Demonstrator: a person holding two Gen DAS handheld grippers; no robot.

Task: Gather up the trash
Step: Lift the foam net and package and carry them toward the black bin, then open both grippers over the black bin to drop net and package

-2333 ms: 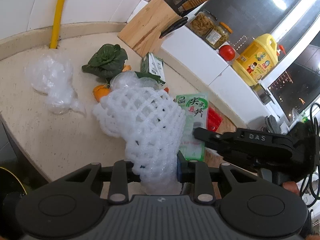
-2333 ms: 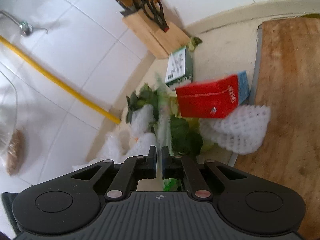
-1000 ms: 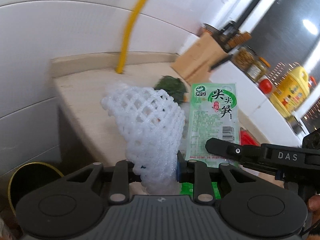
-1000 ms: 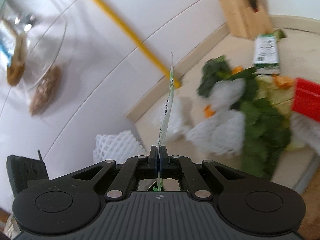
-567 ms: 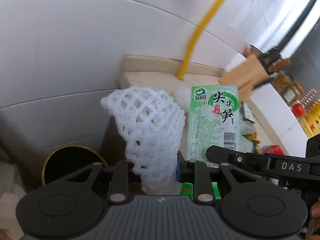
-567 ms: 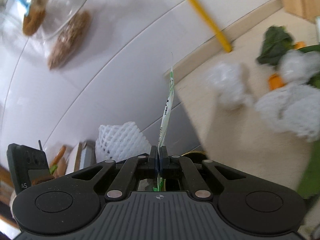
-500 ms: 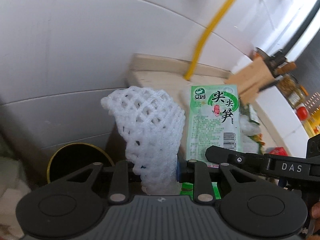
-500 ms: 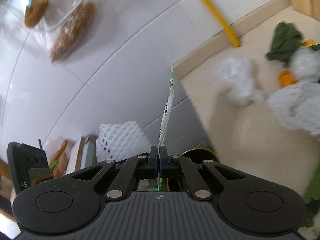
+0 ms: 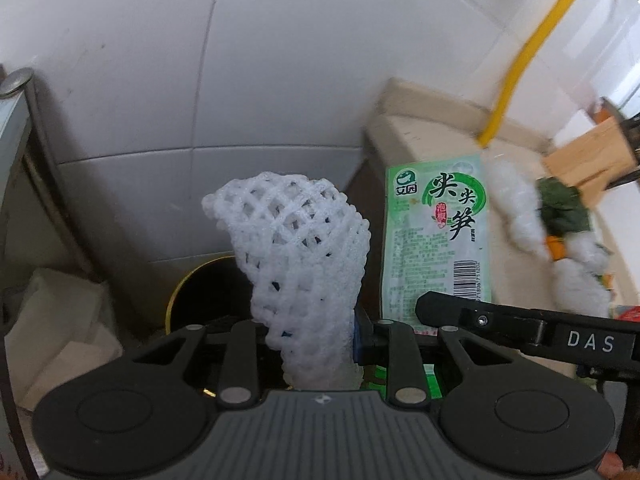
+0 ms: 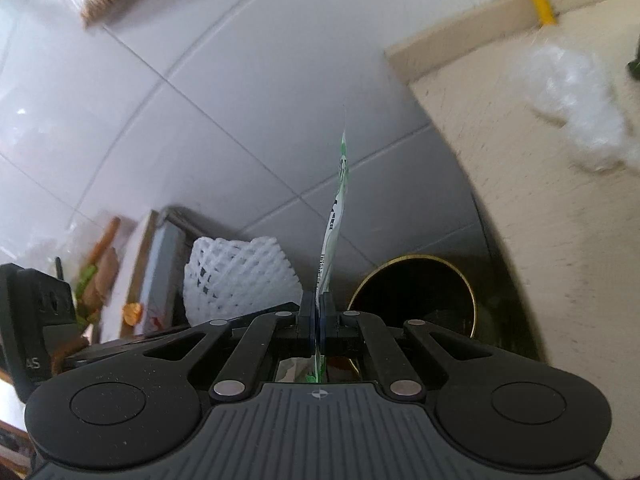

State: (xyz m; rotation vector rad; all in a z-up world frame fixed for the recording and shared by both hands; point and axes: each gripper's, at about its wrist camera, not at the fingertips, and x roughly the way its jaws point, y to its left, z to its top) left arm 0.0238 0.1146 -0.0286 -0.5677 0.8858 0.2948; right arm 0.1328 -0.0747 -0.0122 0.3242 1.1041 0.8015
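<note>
My left gripper (image 9: 316,340) is shut on a white foam fruit net (image 9: 298,256), which stands up between its fingers. My right gripper (image 10: 319,316) is shut on a green snack wrapper (image 10: 335,216), seen edge-on there and flat in the left wrist view (image 9: 438,240). A round black bin with a gold rim (image 10: 416,300) stands on the floor below the counter end; it also shows behind the net in the left wrist view (image 9: 208,292). The net also shows in the right wrist view (image 10: 238,276). Both grippers hover near the bin's mouth.
The beige counter (image 10: 560,200) runs off to the right with a crumpled clear plastic bag (image 10: 572,80), greens (image 9: 564,212) and more foam netting (image 9: 576,276). A yellow pipe (image 9: 516,68) climbs the white tiled wall. White boxes (image 9: 56,328) lie on the floor at the left.
Both grippers have swung left, off the counter and down towards the bin, still holding the net and the wrapper. The bin now looms larger in both views.
</note>
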